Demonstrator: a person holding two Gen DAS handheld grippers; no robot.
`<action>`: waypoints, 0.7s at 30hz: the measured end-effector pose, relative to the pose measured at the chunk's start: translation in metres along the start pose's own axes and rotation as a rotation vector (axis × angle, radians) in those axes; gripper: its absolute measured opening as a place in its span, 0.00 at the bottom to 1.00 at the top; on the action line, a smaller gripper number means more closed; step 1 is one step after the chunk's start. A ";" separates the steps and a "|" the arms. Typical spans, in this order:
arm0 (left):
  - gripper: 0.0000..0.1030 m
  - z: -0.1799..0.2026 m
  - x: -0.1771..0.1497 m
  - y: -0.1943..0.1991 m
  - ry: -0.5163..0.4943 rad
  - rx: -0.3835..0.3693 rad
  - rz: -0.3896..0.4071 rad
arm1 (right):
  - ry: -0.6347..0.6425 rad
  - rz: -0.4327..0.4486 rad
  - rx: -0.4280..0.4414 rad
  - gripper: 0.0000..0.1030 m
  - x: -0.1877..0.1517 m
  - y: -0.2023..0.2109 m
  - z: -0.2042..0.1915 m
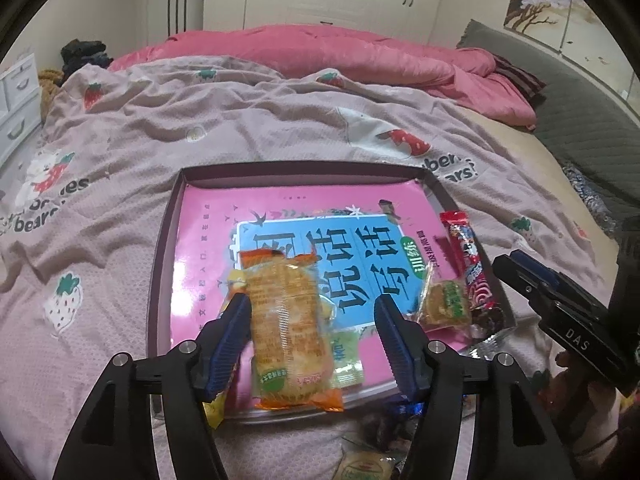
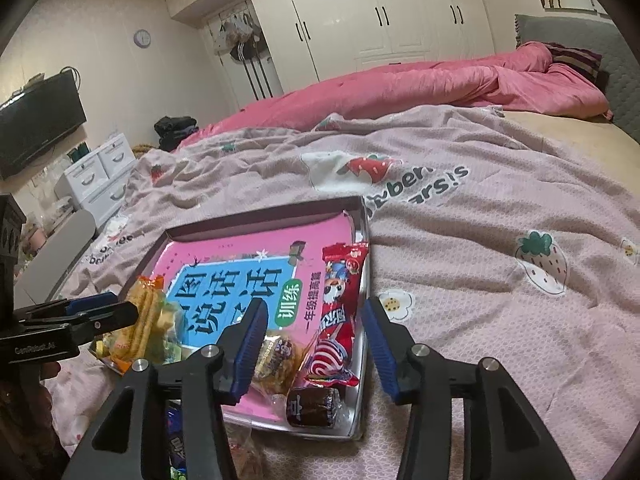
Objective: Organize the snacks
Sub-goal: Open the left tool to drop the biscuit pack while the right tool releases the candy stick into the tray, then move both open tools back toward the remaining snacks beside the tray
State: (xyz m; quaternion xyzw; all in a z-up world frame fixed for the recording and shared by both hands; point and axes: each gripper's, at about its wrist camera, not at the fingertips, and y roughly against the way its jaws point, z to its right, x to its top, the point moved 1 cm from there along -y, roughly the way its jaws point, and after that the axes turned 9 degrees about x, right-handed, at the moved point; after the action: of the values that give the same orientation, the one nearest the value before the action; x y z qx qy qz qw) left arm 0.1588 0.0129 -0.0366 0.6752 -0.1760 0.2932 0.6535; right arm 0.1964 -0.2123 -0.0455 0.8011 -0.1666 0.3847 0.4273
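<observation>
Snacks are sitting in a shallow box (image 1: 162,240) on the bed, on top of a pink book (image 1: 280,216). Left gripper (image 1: 312,332) is spread open around the orange cracker pack (image 1: 286,328), pads not squeezing it. Right gripper (image 2: 316,344) is released too, the red candy wrapper (image 2: 336,312) lying between its jaws toward 12 o'clock.

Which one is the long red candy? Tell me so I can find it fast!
Find the shallow tray on the bed, with a pink book inside. Along the book's right edge lies the long red candy packet. It is the only long, bright red wrapper; the snacks beside it are short, yellowish or dark brown.
</observation>
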 end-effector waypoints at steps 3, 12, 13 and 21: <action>0.66 0.000 0.000 0.006 -0.003 0.003 0.011 | 0.003 0.017 0.001 0.52 0.002 0.004 -0.001; 0.67 -0.010 0.003 0.014 0.010 0.023 0.030 | 0.020 0.041 0.008 0.54 0.004 0.015 -0.007; 0.67 -0.011 0.003 0.017 0.009 0.027 0.036 | 0.025 0.045 0.008 0.54 0.005 0.017 -0.009; 0.67 -0.011 0.001 0.033 -0.004 0.043 0.063 | 0.055 0.064 0.021 0.55 0.001 0.031 -0.021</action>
State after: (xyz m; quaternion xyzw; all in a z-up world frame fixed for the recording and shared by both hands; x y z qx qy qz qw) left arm 0.1373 0.0213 -0.0110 0.6840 -0.1921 0.3158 0.6289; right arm 0.1680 -0.2130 -0.0203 0.7889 -0.1762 0.4216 0.4109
